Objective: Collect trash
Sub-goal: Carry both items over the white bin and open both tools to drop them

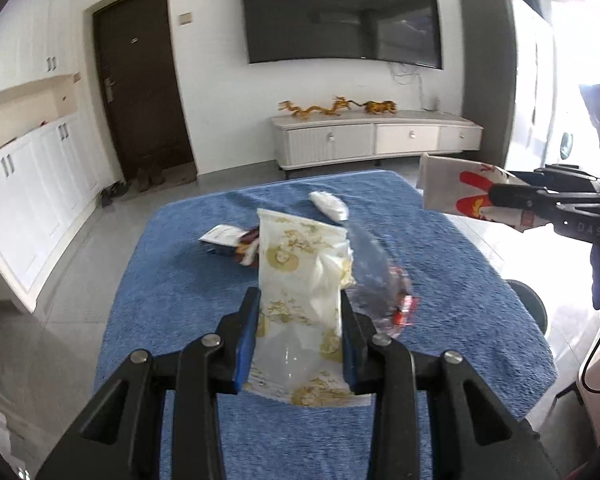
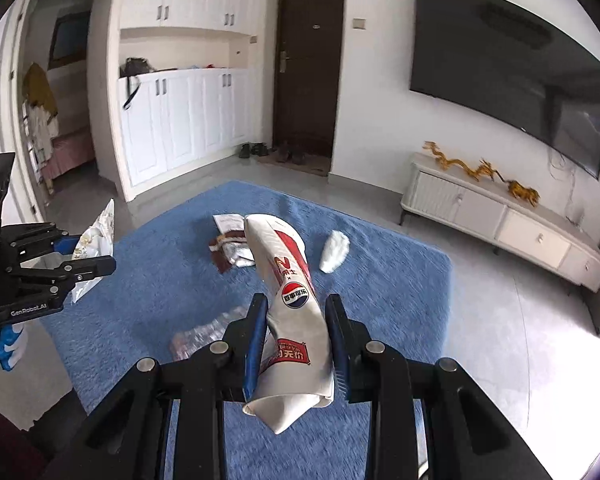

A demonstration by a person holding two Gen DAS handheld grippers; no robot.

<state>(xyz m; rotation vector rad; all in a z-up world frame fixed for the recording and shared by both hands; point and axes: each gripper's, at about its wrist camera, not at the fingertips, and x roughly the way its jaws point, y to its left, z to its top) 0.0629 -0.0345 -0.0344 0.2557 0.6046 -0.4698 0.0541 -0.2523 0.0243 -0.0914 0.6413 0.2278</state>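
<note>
- Between your left gripper point(image 1: 300, 300) jaws sits a clear wrapper with gold print point(image 1: 300, 276), pinched at its lower half so the top stands free above the blue rug point(image 1: 160, 280); holding it lifted like this suits carrying it off, not sorting it.
- Your right gripper point(image 2: 296, 308) is closed around a crumpled white paper bag with red print point(image 2: 290, 292), squeezed at the middle, its far end pointing away and its near end sagging below the jaws.
- Both jaw pairs stand partly closed, pressed onto thin trash and spread no wider than each piece.
- Still lying on the rug: a torn dark-red and white packet point(image 2: 230, 248), a white wad of tissue point(image 2: 334, 256) just beyond it, and a clear crinkled plastic wrapper point(image 2: 208, 332) close below your right gripper.
- No bin shows in either view, so you cannot tell where these go; a dark round shape point(image 1: 528, 304) at the rug's edge on the right is too cropped to name.
- You are likely mid-collection, with both hands full and three pieces left.
</note>
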